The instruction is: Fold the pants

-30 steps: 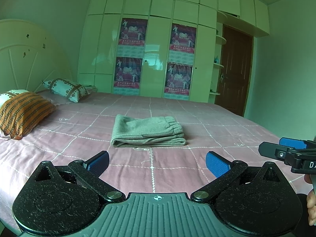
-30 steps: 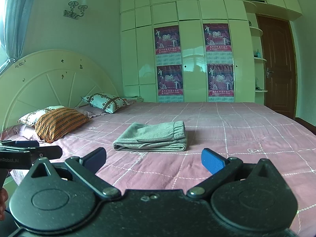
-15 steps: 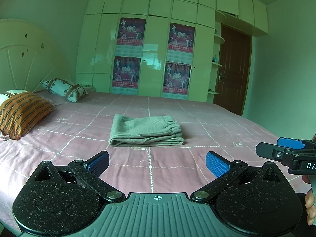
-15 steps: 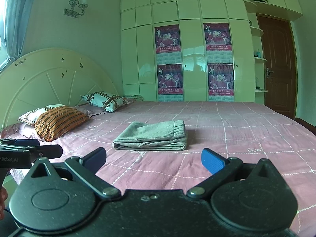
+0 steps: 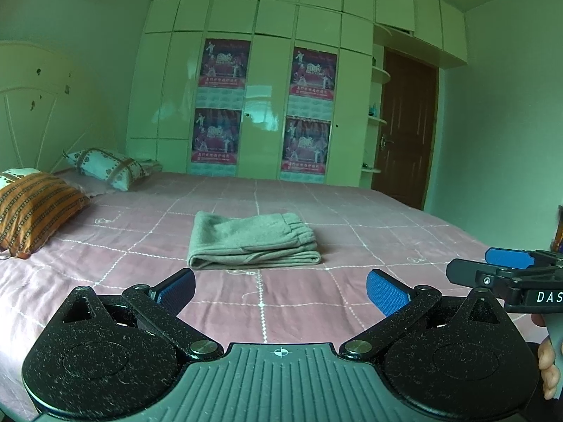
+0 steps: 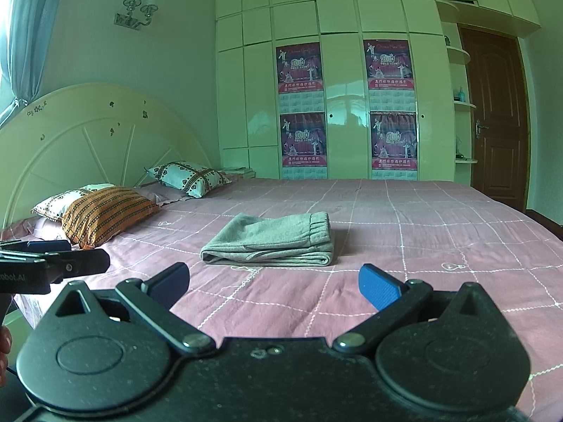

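- Grey pants, folded into a flat bundle, lie on the pink checked bedspread, at 12 o'clock from both grippers and well apart from them.
- Left gripper is held level above the bed's near edge, jaws spread wide, holding nothing.
- Right gripper is level beside it, likewise spread and holding nothing.
- Orange striped pillow lies at 10 o'clock.

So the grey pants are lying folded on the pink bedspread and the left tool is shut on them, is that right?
Not quite: the pants lie folded on the pink bedspread, but the left tool is open and well short of them, holding nothing, as the left wrist view shows.
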The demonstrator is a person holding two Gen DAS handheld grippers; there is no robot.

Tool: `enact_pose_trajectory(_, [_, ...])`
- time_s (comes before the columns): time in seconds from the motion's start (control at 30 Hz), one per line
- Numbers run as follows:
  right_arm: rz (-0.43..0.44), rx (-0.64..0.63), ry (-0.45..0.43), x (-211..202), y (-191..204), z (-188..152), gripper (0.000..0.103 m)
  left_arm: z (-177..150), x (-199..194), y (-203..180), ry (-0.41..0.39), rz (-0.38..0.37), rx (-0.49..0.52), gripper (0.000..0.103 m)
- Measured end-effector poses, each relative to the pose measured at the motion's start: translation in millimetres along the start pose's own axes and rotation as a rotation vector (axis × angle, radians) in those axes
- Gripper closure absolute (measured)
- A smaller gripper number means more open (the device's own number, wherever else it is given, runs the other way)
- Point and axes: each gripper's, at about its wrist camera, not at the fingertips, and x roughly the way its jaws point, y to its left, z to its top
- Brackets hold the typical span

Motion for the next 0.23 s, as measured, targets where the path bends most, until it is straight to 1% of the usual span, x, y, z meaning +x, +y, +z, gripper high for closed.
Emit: enact_pose_trajectory(0.23, [0.001,0.0,0.0,-0.4,-2.2,-1.4,0.006,0.6,-2.0,0.6,-0.001,0.0,-0.009,0.0])
